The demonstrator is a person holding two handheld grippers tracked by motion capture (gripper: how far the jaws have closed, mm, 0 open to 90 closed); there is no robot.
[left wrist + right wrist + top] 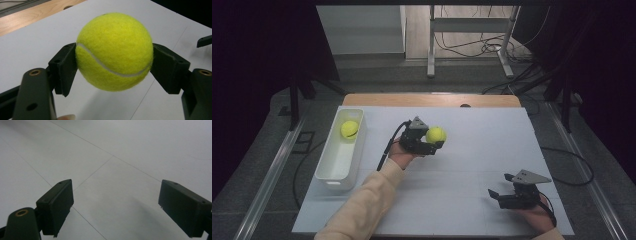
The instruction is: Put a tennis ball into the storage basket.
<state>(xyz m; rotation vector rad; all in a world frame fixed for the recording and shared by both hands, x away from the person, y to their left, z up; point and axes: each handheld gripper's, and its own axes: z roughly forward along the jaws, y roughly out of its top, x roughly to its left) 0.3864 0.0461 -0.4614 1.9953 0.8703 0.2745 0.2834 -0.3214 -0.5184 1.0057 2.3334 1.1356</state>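
Observation:
My left gripper (435, 141) is shut on a yellow tennis ball (436, 134), held a little above the white table top (472, 150) near its middle. In the left gripper view the ball (114, 51) sits squeezed between both black pads (65, 67). A second tennis ball (349, 129) lies in the far end of the white bin (329, 172) at the table's left. My right gripper (499, 186) rests low near the front right, jaws open and pointing left. In the right gripper view its pads (57, 205) stand wide apart over bare table.
A wooden strip (432, 100) runs along the table's far edge. Beyond it stand a metal frame (469, 25) and loose cables on the floor. Dark curtains close in both sides. Cables trail from each gripper.

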